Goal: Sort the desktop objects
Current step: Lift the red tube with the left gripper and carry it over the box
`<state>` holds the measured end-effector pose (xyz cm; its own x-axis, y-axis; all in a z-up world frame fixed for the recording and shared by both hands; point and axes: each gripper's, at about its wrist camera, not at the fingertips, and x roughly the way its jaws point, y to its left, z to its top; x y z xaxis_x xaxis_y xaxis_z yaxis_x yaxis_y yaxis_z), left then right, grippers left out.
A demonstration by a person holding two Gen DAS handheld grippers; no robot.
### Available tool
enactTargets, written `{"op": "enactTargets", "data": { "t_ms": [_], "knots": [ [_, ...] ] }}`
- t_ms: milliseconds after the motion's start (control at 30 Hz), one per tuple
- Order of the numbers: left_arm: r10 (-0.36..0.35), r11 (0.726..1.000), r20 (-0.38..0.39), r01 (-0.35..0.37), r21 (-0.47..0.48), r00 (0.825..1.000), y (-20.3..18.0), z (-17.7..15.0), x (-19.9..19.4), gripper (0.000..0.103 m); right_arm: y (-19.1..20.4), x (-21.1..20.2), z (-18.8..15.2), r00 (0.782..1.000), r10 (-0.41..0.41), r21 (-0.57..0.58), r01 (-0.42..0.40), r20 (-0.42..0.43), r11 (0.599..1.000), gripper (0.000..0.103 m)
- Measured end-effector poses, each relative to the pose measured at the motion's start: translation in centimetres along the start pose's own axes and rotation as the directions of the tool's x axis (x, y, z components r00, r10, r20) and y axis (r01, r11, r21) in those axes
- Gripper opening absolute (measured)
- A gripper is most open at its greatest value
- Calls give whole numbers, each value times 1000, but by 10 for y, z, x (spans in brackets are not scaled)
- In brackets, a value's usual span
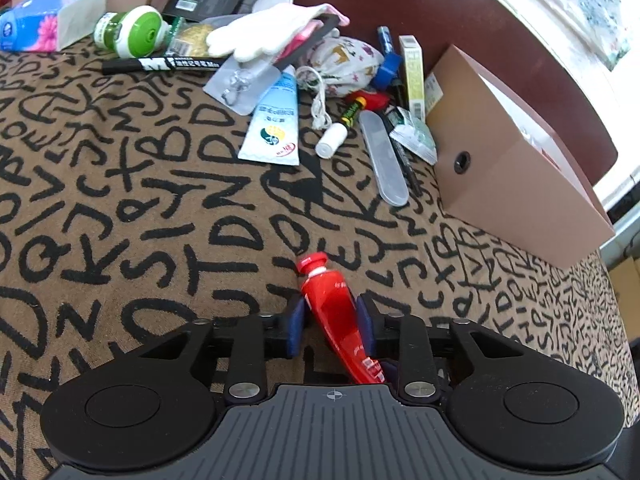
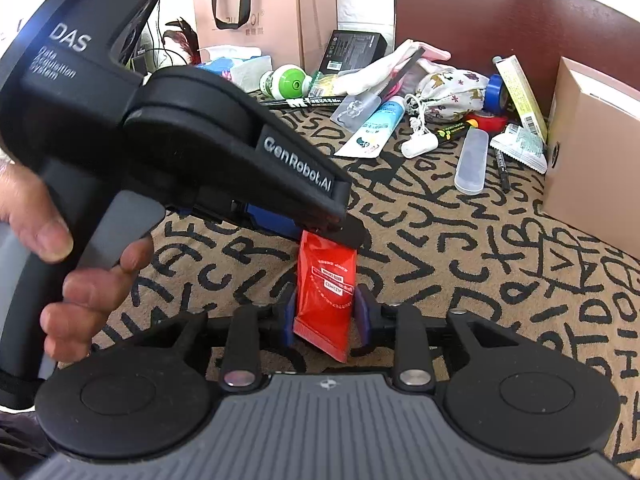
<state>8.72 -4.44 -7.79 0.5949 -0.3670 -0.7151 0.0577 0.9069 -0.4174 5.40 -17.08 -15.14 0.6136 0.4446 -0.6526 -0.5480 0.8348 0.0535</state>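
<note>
Open cloth near me, clutter along the far edge

My left gripper point(image 2: 320, 224) crosses just ahead of my right one; past it the patterned cloth point(image 1: 140, 220) lies open up to the clutter row, from tissue pack point(image 1: 44, 20) to cardboard box point(image 1: 520, 184).

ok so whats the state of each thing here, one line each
red squeeze tube: capped, held off the cloth by both tongs
left tongs: shut on the tube
right tongs: shut on its crimped end
pink cardboard box: open-topped
white-capped tube: lying flat
</note>
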Motion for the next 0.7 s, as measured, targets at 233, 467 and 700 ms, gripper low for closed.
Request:
{"op": "enactTargets", "data": {
  "t_ms": [233,467,700],
  "knots": [
    [-49,999,-17,49,-12,999,-4,-3,0,16,-2,-3,-2,1000,5,10,-5,2,1000,18],
    [-74,997,-2,74,3,997,-16,-3,-8,15,-3,-15,-3,1000,10,26,-10,20,1000,17],
    [-108,992,45,105,67,993,-46,7,-20,15,-10,-36,4,997,-19,42,16,74,999,17]
  ]
}}
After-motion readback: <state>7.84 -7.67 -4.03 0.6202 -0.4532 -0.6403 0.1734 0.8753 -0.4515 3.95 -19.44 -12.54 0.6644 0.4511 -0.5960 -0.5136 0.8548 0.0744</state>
